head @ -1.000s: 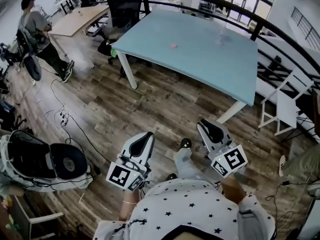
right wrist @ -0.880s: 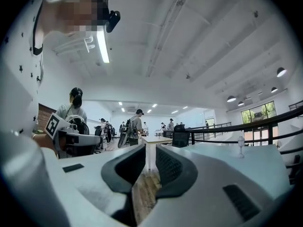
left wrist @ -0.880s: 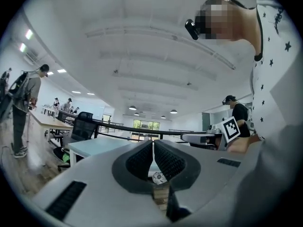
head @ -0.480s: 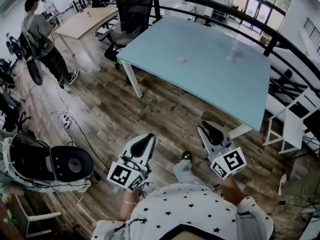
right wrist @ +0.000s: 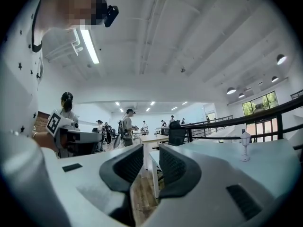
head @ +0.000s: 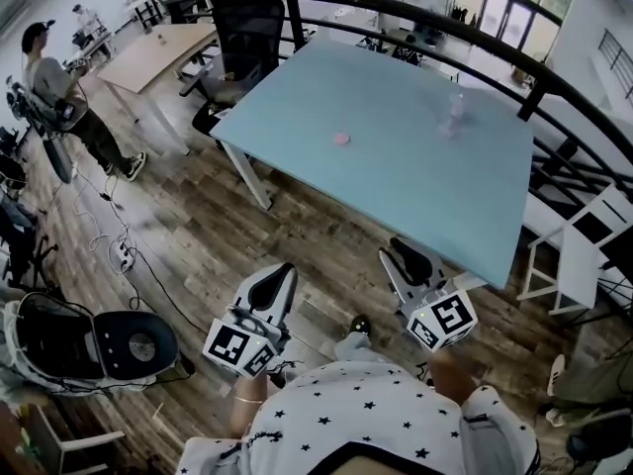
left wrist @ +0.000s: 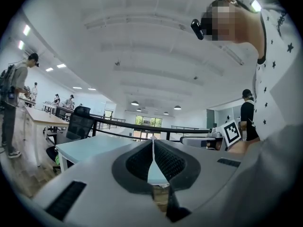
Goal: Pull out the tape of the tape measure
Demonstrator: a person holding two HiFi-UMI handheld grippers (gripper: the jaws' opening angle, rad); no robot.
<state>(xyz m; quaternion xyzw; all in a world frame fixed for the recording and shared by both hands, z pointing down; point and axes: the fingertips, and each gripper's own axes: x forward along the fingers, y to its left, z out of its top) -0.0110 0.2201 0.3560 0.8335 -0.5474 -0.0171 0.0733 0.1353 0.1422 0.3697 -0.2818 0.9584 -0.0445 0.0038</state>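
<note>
Close to the body, left gripper (head: 277, 283) (left wrist: 152, 145): jaws pressed together with nothing between them; ribbed dark pads in a smooth pale grey shell, pointing level at the surface ahead.
Beside it, right gripper (head: 406, 257) (right wrist: 151, 150): jaws apart and just been opening, the gap empty; same ribbed pads.
Underfoot, floor (head: 198, 216): dark wood planks, still between both grippers and the surface.
Ahead, surface (head: 396, 176): matte pale blue rectangular top on white legs, its near edge just beyond the right gripper.
Well in from that edge, small pink round thing (head: 341, 139): probably the tape measure. It lies flat, well apart from both jaws and roughly on the midline between them, so neither hand is clearly nearer. It is too small to tell which way the tape end faces.
Farther right, white upright thing (head: 453, 115) (right wrist: 245, 146): slim and pale; I cannot tell what it is.
Beyond, black chair (head: 237, 18): at the far left corner.
</note>
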